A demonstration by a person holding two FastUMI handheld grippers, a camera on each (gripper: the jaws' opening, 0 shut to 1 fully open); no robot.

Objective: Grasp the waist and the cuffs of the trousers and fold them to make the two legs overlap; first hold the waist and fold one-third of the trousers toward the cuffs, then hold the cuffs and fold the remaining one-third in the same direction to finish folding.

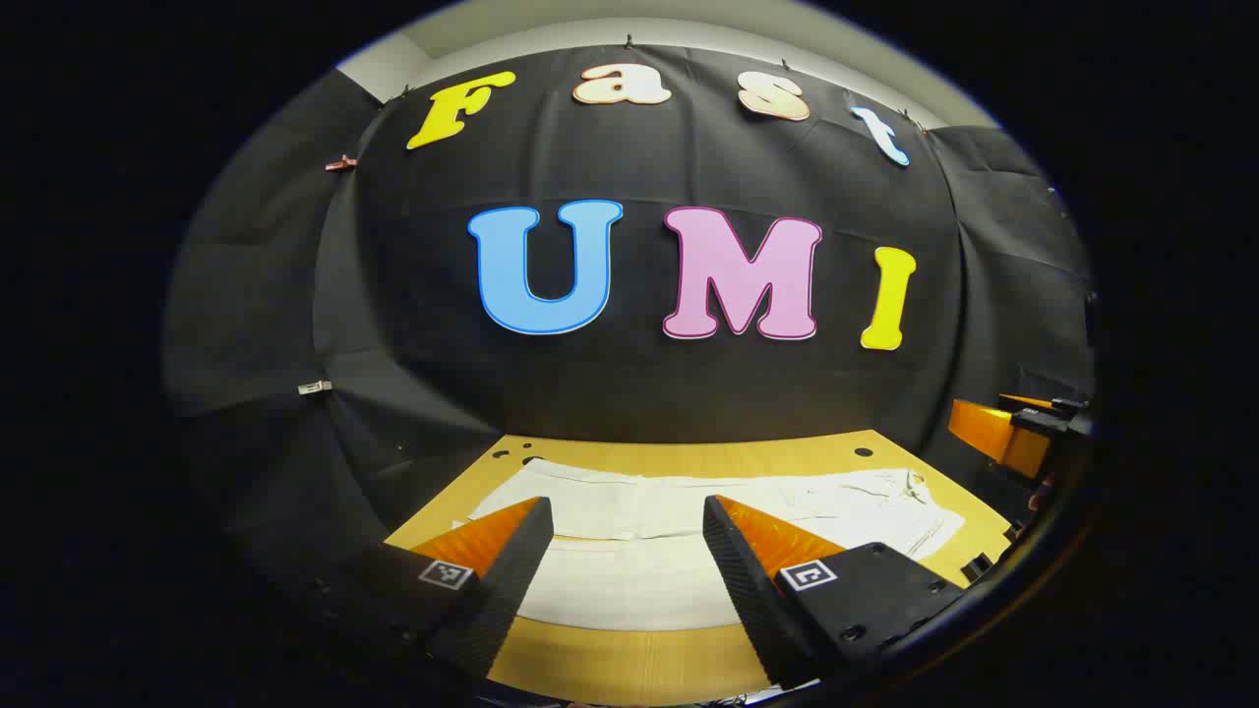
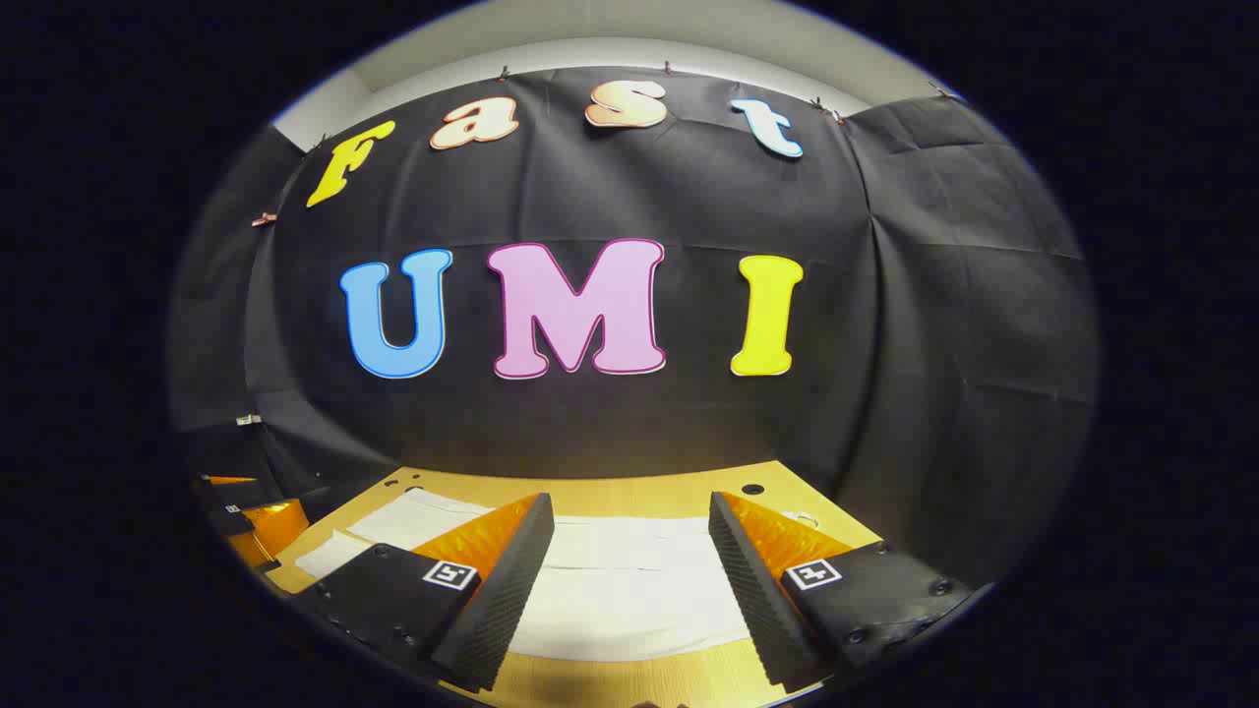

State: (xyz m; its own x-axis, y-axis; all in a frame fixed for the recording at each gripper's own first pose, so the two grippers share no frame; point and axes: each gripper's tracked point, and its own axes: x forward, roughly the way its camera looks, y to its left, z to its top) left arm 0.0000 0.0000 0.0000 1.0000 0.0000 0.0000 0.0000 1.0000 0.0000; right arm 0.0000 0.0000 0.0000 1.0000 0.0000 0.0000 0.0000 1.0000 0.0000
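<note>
White trousers (image 1: 629,551) lie flat and spread lengthwise across the wooden table (image 1: 629,659). In the left gripper view the waist end with its wrinkled band (image 1: 905,497) is at the right and the leg ends (image 1: 531,482) reach to the left. My left gripper (image 1: 628,521) hovers open above the near leg, nothing between its fingers. In the right gripper view the same trousers (image 2: 629,590) stretch below my right gripper (image 2: 629,521), which is open and holds nothing. The right gripper (image 1: 1023,428) also appears at the far right of the left gripper view, the left gripper (image 2: 241,511) at the far left of the right gripper view.
The table's back edge meets the black cloth wall (image 1: 629,393). Small dark holes (image 1: 864,452) dot the tabletop near the back. A bare strip of wood (image 2: 629,678) runs along the near edge in front of the trousers.
</note>
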